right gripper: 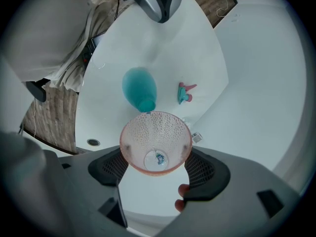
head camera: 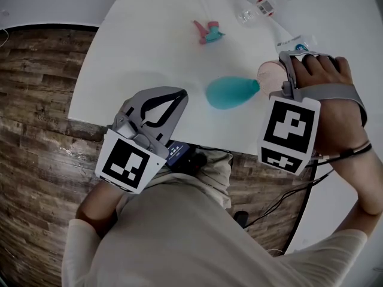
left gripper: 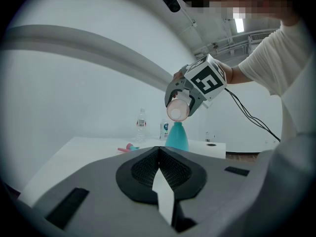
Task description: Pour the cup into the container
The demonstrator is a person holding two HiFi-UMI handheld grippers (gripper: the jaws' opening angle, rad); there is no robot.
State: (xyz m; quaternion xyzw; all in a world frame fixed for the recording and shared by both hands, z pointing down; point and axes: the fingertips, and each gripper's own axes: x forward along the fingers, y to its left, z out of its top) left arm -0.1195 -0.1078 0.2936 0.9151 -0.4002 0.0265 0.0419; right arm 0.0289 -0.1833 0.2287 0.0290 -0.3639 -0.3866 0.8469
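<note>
Right gripper view: the right gripper pinches a pink see-through cup by its sides, one pad on each side. Droplets cling inside, and I cannot tell how much liquid is left.
Cup position: tipped, with its rim at 12 o'clock just over the narrow neck of a teal bottle that stands on the white counter.
Left side: the left gripper has its jaws pressed together on nothing. In the head view it is apart from the bottle, at the bottle's 9 o'clock.
Nearby: a pink and teal spray head lies at 3 o'clock of the bottle in this view, and a clear water bottle stands farther back.
Spill risk: probably the main one. The wide rim sits over a narrow neck, so a fast tip or slight drift would send liquid down the bottle's outside.
Tip-over risk: nothing steadies the bottle, so a knock from the rim could topple it.
Slip risk: a wet, tapered cup may slide in the pinch.
</note>
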